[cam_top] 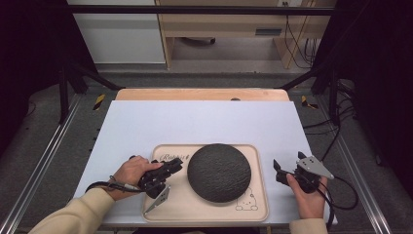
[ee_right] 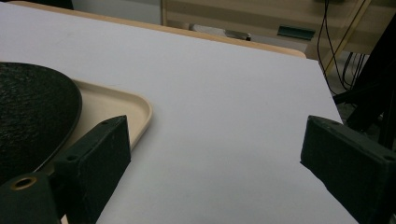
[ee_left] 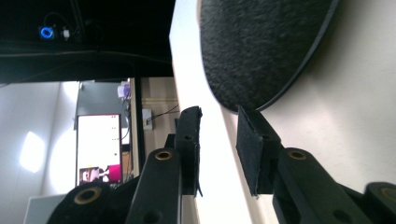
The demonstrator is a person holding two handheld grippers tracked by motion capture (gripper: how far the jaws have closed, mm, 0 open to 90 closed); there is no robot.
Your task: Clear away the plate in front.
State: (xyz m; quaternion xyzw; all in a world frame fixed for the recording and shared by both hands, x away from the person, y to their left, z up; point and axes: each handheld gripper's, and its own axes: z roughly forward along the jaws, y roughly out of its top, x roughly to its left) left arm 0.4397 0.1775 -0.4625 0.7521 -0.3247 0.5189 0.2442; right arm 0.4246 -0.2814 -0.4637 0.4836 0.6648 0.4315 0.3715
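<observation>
Jaws of the left gripper [ee_left: 218,154] straddle the left rim of the tray [ee_left: 212,177]: one pad sits outside the rim, the other inside over the tray floor, with a visible gap on each side, so they stand slightly apart and press on nothing. In the high view that left gripper [cam_top: 168,168] lies over the tray's [cam_top: 185,207] near-left part, pointing right toward the dark round plate [cam_top: 219,172], which rests in the middle of the tray, just beyond the jaw tips. The plate [ee_left: 261,46] is round, so it has no long axis; the tray's long side runs left to right across the white table cover [cam_top: 195,124].

The right gripper [cam_top: 278,171] rests on the table just off the tray's right edge, its jaws spread wide and empty, with the plate's [ee_right: 32,112] rim and the tray corner [ee_right: 135,109] at its left. Both tools are close to the tray, but the left one is the one already at its rim, so any lift likely starts there.

Cursive writing is printed along the tray's far-left edge, too small to read; a small line-drawn animal [cam_top: 246,201] sits at the near-right corner.
</observation>
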